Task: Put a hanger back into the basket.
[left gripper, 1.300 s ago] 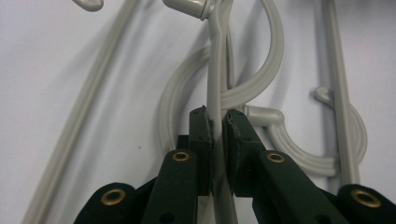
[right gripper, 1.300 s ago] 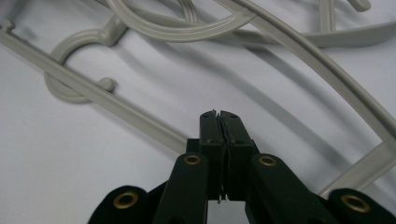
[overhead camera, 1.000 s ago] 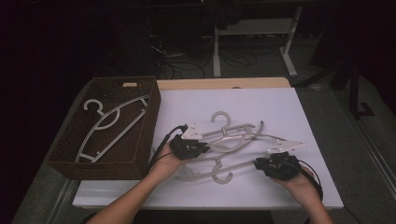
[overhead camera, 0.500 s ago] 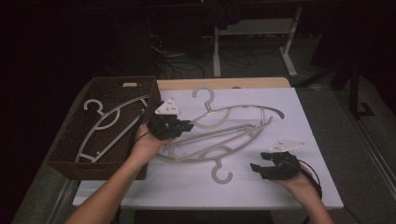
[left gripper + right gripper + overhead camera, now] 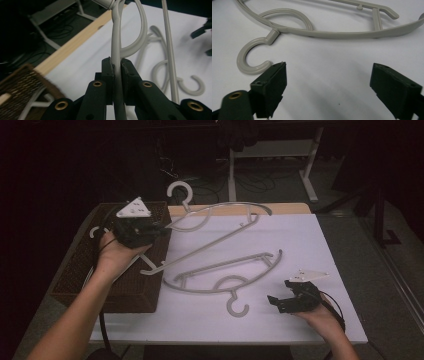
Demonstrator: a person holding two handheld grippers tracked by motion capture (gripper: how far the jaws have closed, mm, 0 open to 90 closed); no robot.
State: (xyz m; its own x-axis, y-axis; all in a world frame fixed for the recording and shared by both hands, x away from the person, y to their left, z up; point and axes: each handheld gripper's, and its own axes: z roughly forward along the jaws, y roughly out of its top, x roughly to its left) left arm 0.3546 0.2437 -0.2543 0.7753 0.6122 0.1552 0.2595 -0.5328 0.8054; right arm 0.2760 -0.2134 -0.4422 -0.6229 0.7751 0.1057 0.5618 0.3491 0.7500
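A grey plastic hanger (image 5: 220, 227) hangs tilted above the table's left half, its hook (image 5: 180, 190) pointing away from me. My left gripper (image 5: 162, 226) is shut on its curved arm next to the basket; in the left gripper view both jaws press on the grey bar (image 5: 116, 47). A second grey hanger (image 5: 225, 276) lies flat on the white table (image 5: 320, 245), hook toward me. My right gripper (image 5: 276, 303) rests low at the front right, open with nothing in it. Its jaws (image 5: 328, 82) stand wide just short of that hanger's hook (image 5: 253, 56).
A dark woven basket (image 5: 137, 292) stands at the table's left edge, with another light hanger (image 5: 94, 232) inside, partly hidden by the hand. A wooden strip (image 5: 290, 209) runs along the table's far edge. Cables and a white stand lie on the dark floor beyond.
My left gripper has carried its hanger up off the table and leftward to the basket's edge. The right gripper has let go, opened and stayed at the front right.
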